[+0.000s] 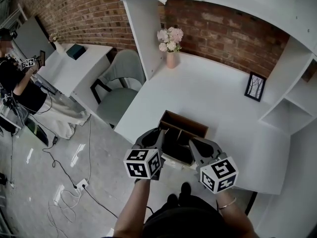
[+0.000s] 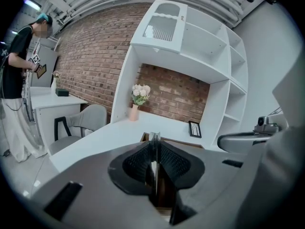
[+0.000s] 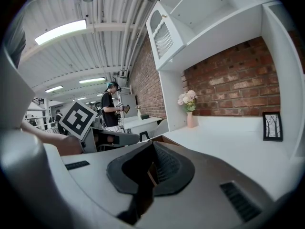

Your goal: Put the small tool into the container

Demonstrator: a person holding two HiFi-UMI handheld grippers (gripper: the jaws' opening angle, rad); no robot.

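The left gripper's [image 2: 153, 138] jaws were pressed together, their ribbed black pads meeting along a thin line. Only a pale sliver showed in that seam, and whether anything was pinched there could not be told. The right gripper's [image 3: 152, 144] jaws were likewise closed at the tips, with a strip of brown wood showing through the slit lower down. The small tool could not be made out in any view.

Directly below and just ahead of both pairs of jaws sat the brown wooden open-topped container [image 1: 184, 122], at the near edge of the white table [image 1: 213, 90]. A partition split its dark inside into compartments. The grippers covered its near part, and its contents were lost in shadow.

Farther beyond the jaws, well apart from the container, a pink vase of pale flowers [image 1: 171, 57] stood by the white shelving upright [image 1: 143, 33]. To the right, a small black-framed picture [image 1: 255, 87] stood near the red brick wall [image 1: 223, 31]. Left of the left jaws, a grey chair [image 1: 121, 81] sat beside the table's edge. Far to the left, a person in a black top [image 1: 15, 81] stood at a second white table [image 1: 74, 66], and cables [image 1: 64, 167] trailed on the grey floor.
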